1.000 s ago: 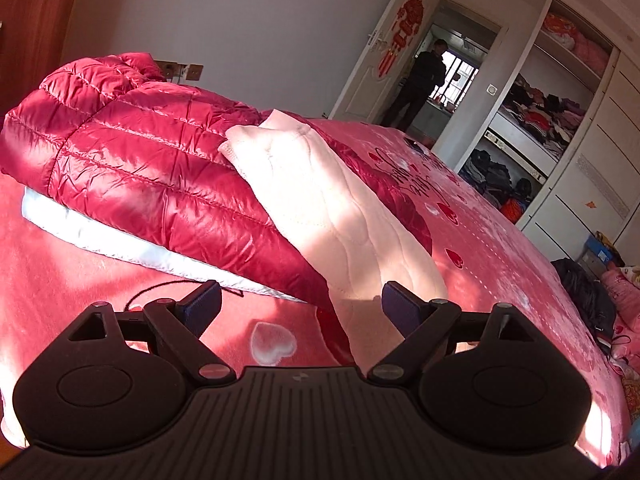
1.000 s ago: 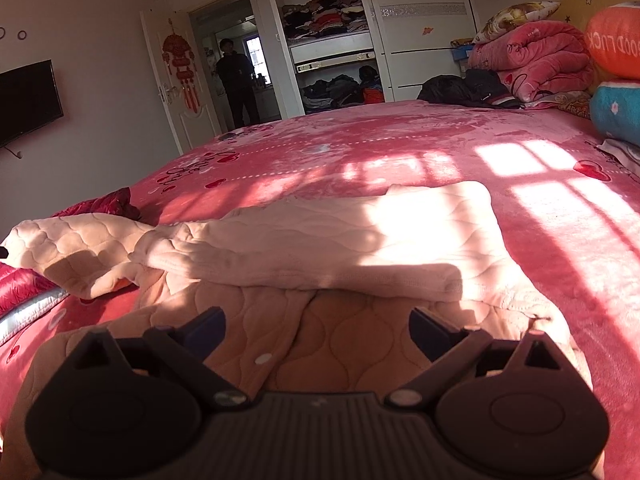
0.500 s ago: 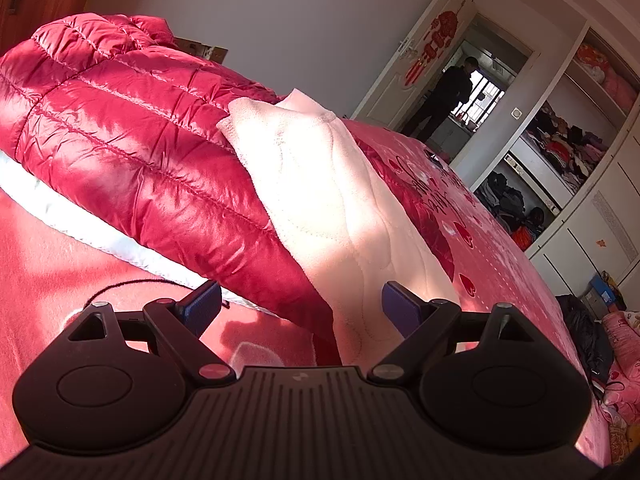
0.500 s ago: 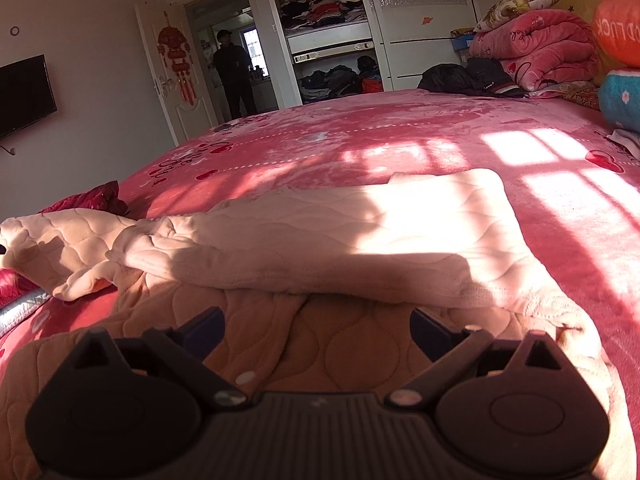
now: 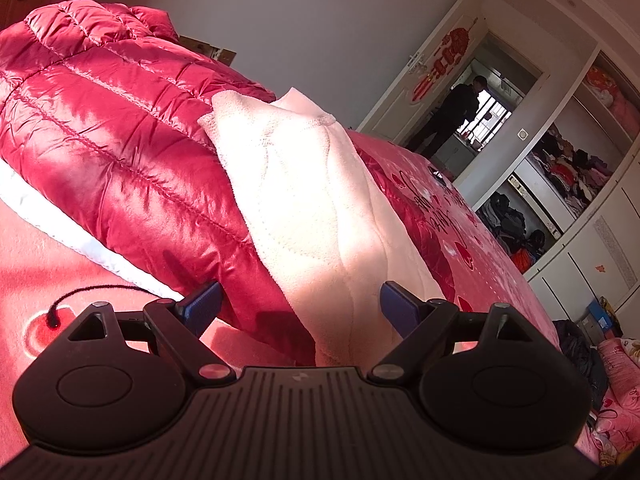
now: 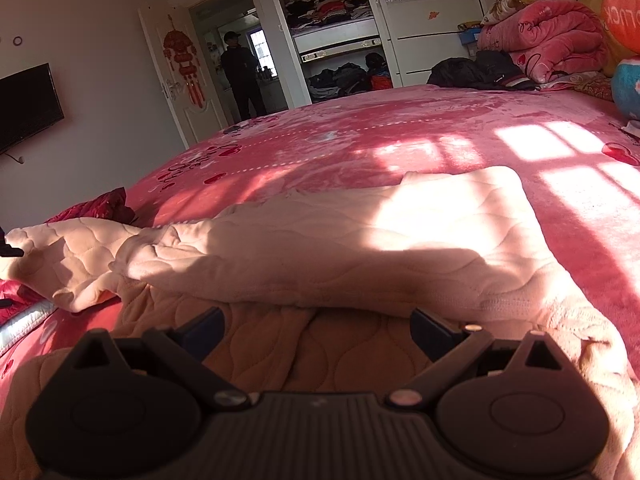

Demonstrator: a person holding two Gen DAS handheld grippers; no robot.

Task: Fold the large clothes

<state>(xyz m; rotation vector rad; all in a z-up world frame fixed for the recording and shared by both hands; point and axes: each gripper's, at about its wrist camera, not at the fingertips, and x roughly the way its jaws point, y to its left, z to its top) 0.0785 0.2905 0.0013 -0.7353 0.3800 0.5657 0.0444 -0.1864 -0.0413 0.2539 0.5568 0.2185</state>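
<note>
Two grippers: both in view, each with its jaws spread wide and nothing between the pads.
Left gripper (image 5: 300,306): released, low over the bed (image 5: 472,248), aimed at the sleeve (image 5: 316,216) that lay draped over the down jacket (image 5: 104,120); whether its pads touched the cloth could not be told.
Right gripper (image 6: 316,326): released, hanging over the pyjama top (image 6: 360,240), its pads astride the darker quilted part nearest the camera.
Pyjama top: pale peach, quilted, spread on the bed, one part folded across the body; in the right view the sleeve (image 6: 60,256) ran off to the left edge of the frame.
Sleeve: resting on the jacket's slope, its cuff uppermost, its lower end running down toward the left gripper.
Down jacket: glossy red, puffed, lying on the bed with a white strip (image 5: 80,236) along its lower edge; only a scrap of red (image 6: 104,208) showed in the right view.
Cord (image 5: 92,292): thin and dark, curled on the bed just beside the left gripper's left finger.
Bed: covered in pink plush with red hearts, sunlit in window-shaped patches.
Background: a person (image 6: 240,76) stood in the doorway; open wardrobe shelves (image 6: 332,4) held heaped clothes; a folded pink quilt (image 6: 548,40) sat at the bed's far corner; a television (image 6: 28,108) hung on the wall.
</note>
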